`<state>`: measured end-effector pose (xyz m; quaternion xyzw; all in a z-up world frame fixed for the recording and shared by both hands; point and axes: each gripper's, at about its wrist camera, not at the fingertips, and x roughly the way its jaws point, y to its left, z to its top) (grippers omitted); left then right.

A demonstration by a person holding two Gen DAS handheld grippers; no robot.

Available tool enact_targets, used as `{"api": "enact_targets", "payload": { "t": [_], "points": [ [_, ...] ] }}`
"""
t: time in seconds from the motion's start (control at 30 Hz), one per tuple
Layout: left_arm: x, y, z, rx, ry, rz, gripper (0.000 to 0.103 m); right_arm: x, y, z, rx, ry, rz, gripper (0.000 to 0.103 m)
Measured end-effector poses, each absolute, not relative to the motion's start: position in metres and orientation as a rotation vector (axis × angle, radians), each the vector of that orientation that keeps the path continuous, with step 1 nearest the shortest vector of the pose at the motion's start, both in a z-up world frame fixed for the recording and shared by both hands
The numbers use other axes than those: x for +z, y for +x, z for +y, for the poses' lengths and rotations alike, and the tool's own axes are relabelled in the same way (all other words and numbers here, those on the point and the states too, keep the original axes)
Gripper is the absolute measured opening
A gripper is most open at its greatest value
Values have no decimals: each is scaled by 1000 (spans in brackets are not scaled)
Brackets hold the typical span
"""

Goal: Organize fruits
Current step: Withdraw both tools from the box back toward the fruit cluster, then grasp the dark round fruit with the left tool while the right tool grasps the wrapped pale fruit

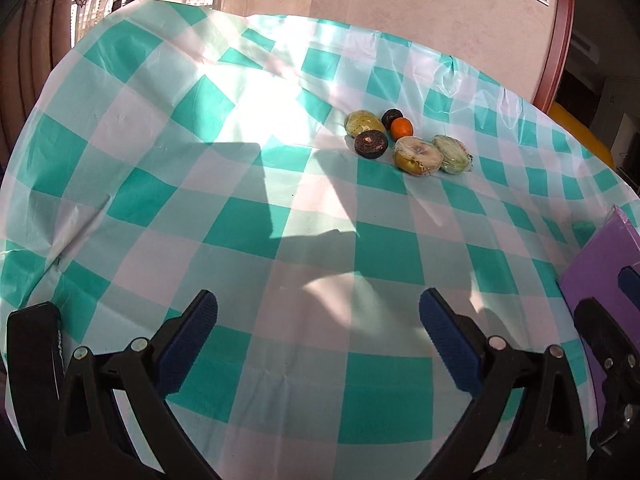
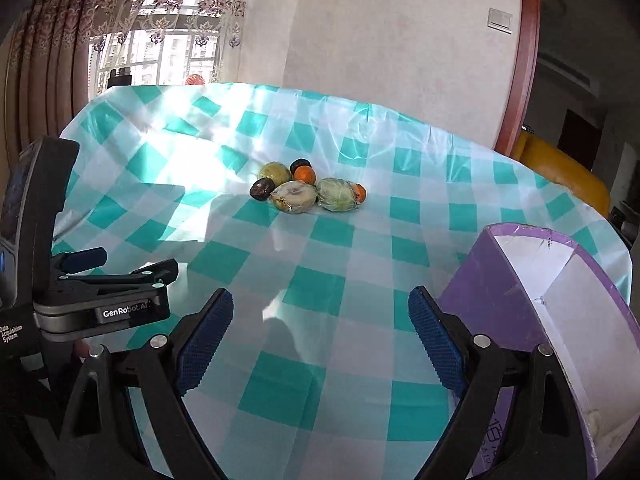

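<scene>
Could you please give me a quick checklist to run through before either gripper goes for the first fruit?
1. Left gripper open with nothing between its fingers: ok.
2. Right gripper open and empty: ok.
3. Fruit pile in clear view, on the checked tablecloth: ok.
4. Purple box open side reachable beside the right gripper: ok.
5. Box empty inside: cannot tell, only part of the white interior shows.
6. Fruits apart enough for a clean single pick: not ok, they touch in a cluster.
</scene>
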<state>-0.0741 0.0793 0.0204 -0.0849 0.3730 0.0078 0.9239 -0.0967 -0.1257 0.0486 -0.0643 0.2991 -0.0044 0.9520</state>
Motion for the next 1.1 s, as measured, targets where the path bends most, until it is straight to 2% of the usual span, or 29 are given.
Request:
{"api": "enact_targets", "payload": {
  "t": [0.37,0.87,0.97,1.0,1.1],
  "points": [
    [18,-78,90,-9,-245,768,101,3,53,-109,-33,-37,822,87],
    [3,-66,104,22,-306,843,101,-3,164,-92,-30,11,904,87],
    [3,-49,104,76,-257,874,101,-1,158,-96,-27,41,884,72],
    [2,-42,103,95,-232,887,101,1,153,-98,-4,59,866,59],
    [2,-13,100,136,-190,917,101,5,135,-108,2,127,822,59]
  ]
}}
